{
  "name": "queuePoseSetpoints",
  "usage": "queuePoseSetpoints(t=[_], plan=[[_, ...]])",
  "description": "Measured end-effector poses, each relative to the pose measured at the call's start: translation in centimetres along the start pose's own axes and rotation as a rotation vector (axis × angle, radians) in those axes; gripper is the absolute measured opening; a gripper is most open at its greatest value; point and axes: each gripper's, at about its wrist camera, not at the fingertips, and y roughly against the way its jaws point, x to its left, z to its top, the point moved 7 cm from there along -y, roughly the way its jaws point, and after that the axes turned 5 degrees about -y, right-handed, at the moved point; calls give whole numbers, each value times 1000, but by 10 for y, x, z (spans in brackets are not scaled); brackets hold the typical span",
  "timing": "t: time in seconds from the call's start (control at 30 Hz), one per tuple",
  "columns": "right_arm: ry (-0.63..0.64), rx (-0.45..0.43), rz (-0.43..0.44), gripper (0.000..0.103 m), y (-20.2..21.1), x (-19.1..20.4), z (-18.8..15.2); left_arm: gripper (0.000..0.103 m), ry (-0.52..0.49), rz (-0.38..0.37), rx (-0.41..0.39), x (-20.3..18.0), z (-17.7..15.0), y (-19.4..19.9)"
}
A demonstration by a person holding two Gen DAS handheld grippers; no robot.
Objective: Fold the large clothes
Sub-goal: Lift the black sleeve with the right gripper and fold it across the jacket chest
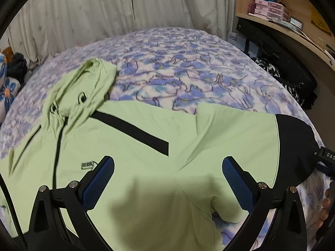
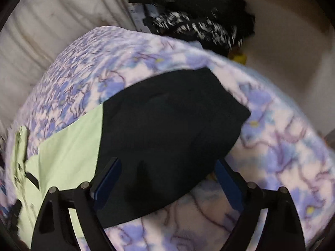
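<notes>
A light green hooded jacket (image 1: 134, 159) with black trim lies spread front-up on the bed. Its hood (image 1: 83, 87) points to the far left; its black hem (image 1: 293, 146) lies at the right. My left gripper (image 1: 167, 173) is open and empty, hovering over the jacket's body. In the right wrist view the black hem (image 2: 167, 129) and some green cloth (image 2: 69, 156) fill the middle. My right gripper (image 2: 167, 179) is open just above the hem, holding nothing. The right view is blurred.
The jacket lies on a blue and purple flower-patterned blanket (image 1: 188, 62). Curtains (image 1: 104, 6) hang behind the bed. A wooden shelf with small boxes (image 1: 272, 8) and dark bags (image 1: 282, 62) stand at the right. A flowered pillow (image 1: 6, 87) lies at the far left.
</notes>
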Motion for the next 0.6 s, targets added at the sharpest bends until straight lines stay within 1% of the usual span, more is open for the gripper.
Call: queuePoseSetpoints(t=[0.13, 0.2, 0.23, 0.27, 0.3, 0.37, 0.4, 0.43, 0.53, 0.6], plan=[[-90, 43, 37, 87, -14, -12, 3, 102, 16, -23, 60, -1, -7, -13], [-131, 50, 56, 85, -18, -16, 4, 102, 11, -19, 71, -1, -10, -16], [-147, 46, 59, 81, -18, -18, 5, 102, 4, -12, 72, -2, -11, -16], [-150, 36, 53, 67, -19, -19, 7, 102, -9, 2, 74, -2, -11, -17], [-145, 35, 45, 57, -21, -20, 9, 102, -19, 11, 75, -3, -12, -17], [-149, 42, 55, 13, -24, -22, 11, 102, -44, 35, 74, -5, -12, -17], [-165, 43, 75, 6, -22, -22, 13, 102, -53, 42, 73, -5, -12, -16], [-172, 31, 82, 5, -19, -22, 14, 102, -62, 49, 68, -4, -12, -14], [-117, -63, 100, 4, 7, -5, 18, 102, -75, 67, 56, 0, -10, -8], [-68, -119, 147, 4, 30, 18, 19, 102, -68, 64, 50, 6, -10, -3]])
